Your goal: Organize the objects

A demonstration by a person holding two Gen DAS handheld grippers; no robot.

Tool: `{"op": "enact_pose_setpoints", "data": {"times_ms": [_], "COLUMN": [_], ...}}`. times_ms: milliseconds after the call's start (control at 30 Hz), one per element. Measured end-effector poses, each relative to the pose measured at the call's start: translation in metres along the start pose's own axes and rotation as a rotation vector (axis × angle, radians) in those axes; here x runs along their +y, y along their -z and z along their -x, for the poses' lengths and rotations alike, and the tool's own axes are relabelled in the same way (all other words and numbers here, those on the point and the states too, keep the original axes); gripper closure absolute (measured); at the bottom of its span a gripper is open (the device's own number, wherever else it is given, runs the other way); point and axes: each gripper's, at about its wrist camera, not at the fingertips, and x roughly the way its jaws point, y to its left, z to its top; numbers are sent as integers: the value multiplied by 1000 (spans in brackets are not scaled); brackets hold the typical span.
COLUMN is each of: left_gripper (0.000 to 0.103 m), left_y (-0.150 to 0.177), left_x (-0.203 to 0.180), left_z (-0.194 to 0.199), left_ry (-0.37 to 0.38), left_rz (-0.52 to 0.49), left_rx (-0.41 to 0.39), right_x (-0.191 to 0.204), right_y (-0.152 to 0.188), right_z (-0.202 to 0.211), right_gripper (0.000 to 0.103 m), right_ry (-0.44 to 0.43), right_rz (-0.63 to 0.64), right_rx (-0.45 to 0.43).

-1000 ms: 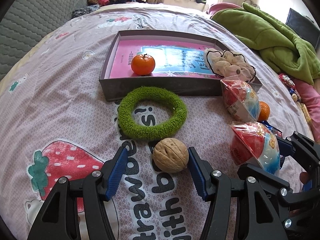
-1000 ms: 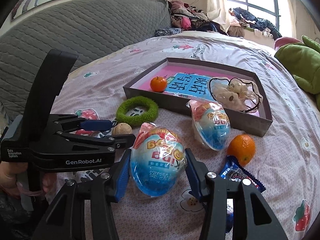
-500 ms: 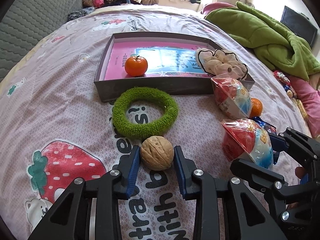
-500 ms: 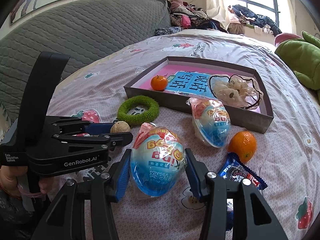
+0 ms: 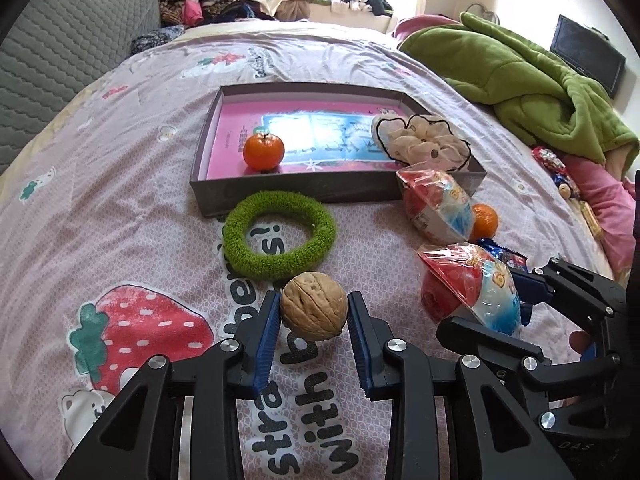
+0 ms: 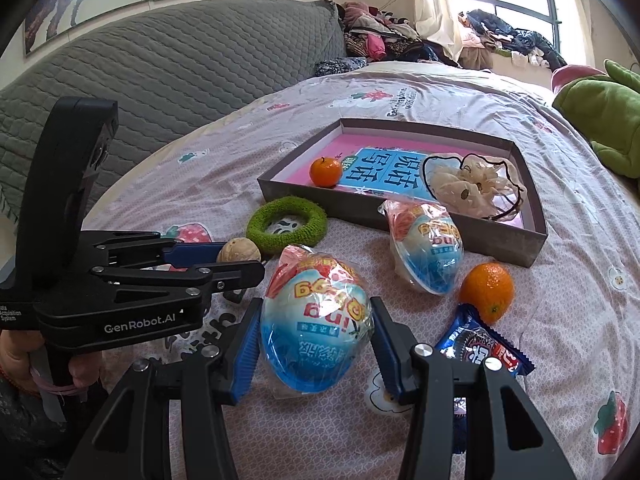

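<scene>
A walnut [image 5: 314, 312] lies on the strawberry-print bedspread, and my left gripper [image 5: 314, 298] is shut on it, blue pads pressing both sides. Just beyond it lies a green fuzzy ring [image 5: 280, 240]. To the right, my right gripper [image 6: 316, 304] is shut on a wrapped red, white and blue toy egg [image 6: 316, 332]. A second wrapped egg [image 6: 426, 252] lies against the front wall of the grey box [image 5: 280, 196]. The box holds a tangerine [image 5: 263, 152] and a cream scrunchie [image 5: 420, 144] on its pink floor.
Another tangerine [image 6: 487, 286] and a blue snack bar [image 6: 484, 344] lie on the bedspread right of the eggs. A green blanket [image 5: 520, 76] is heaped at the far right, a grey quilted headboard [image 6: 180, 80] at the left. A hand [image 6: 20, 360] grips the left tool.
My left jaws have closed from wide apart onto the walnut and stayed there. The right gripper and its egg have not moved.
</scene>
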Motion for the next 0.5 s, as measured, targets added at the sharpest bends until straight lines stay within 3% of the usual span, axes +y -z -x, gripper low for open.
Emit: {"op": "enact_pose_setpoints", "data": {"times_ms": [500], "left_gripper": [69], "left_y": [0], "left_x": [-9], "left_z": [25], "left_ry": [-63], "left_rz": [1], "left_rx": [-81], "right_x": [-4], "right_y": [-7], "right_z": [25], "right_gripper": [52], "right_ry": [-27], "right_rz": [-28], "right_rx": [-79]}}
